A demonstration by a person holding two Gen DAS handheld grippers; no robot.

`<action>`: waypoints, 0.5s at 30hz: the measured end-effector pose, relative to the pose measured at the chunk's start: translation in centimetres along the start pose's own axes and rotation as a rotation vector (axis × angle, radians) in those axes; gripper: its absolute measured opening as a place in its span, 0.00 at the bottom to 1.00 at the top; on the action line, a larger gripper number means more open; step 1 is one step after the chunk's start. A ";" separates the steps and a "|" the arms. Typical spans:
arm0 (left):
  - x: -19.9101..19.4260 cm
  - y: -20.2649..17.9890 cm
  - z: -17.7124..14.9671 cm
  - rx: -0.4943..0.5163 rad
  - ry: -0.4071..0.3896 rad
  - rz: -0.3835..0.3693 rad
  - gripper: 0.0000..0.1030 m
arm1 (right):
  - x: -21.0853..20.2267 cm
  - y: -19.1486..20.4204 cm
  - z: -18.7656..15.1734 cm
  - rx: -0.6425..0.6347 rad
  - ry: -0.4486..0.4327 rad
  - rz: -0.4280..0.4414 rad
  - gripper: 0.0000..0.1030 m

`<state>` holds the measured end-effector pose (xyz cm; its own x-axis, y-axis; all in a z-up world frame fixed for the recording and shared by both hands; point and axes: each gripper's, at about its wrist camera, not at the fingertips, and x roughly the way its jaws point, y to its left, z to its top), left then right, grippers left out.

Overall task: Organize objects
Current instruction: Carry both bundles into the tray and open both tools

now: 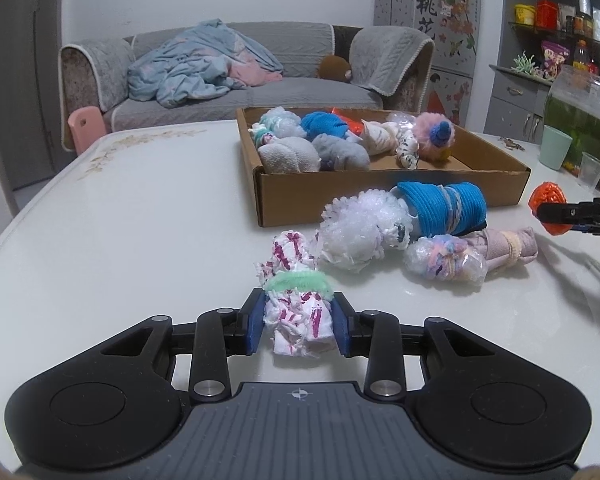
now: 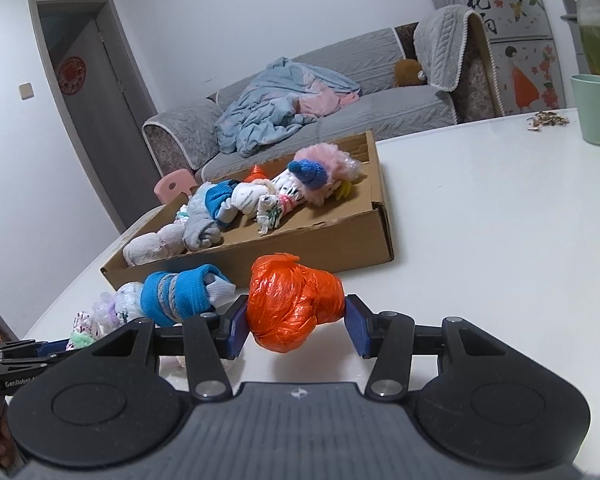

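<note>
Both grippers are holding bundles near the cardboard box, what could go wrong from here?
1. The left gripper pinches only the near end of the white and pink bundle, so it may sag or slip.
2. The orange bag in the right gripper is slick plastic and could squirt out.
3. The box is crowded at one end; a drop could land on another bundle.

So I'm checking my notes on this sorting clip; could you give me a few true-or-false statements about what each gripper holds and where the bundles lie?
1. The right gripper grips an orange plastic bag bundle. True.
2. The left gripper is empty. False: it clamps a white-and-magenta cloth bundle with a green band.
3. The brown cardboard box holds several bundles. True.
4. The blue rolled sock bundle lies inside the box. False: it lies on the white table, before the box.
</note>
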<state>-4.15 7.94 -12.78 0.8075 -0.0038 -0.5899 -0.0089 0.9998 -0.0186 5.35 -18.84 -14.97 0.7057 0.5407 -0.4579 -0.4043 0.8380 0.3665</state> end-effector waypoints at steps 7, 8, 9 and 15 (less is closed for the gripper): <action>-0.2 0.4 -0.1 -0.029 -0.007 0.012 0.40 | 0.2 0.5 -0.1 -0.036 0.027 0.032 0.45; -0.2 0.4 0.0 -0.028 -0.008 0.011 0.39 | 0.1 0.6 -0.1 -0.037 0.023 0.031 0.45; -0.3 0.2 0.0 -0.018 -0.012 0.012 0.38 | 0.0 0.6 -0.1 -0.036 0.016 0.028 0.45; -3.6 -1.1 2.9 0.081 -0.075 -0.059 0.38 | -2.1 1.5 0.9 -0.135 -0.051 0.024 0.45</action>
<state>-5.38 6.93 -8.27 0.8468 -0.0639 -0.5280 0.0851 0.9962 0.0160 3.83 -18.77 -12.73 0.7224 0.5587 -0.4074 -0.4931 0.8293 0.2629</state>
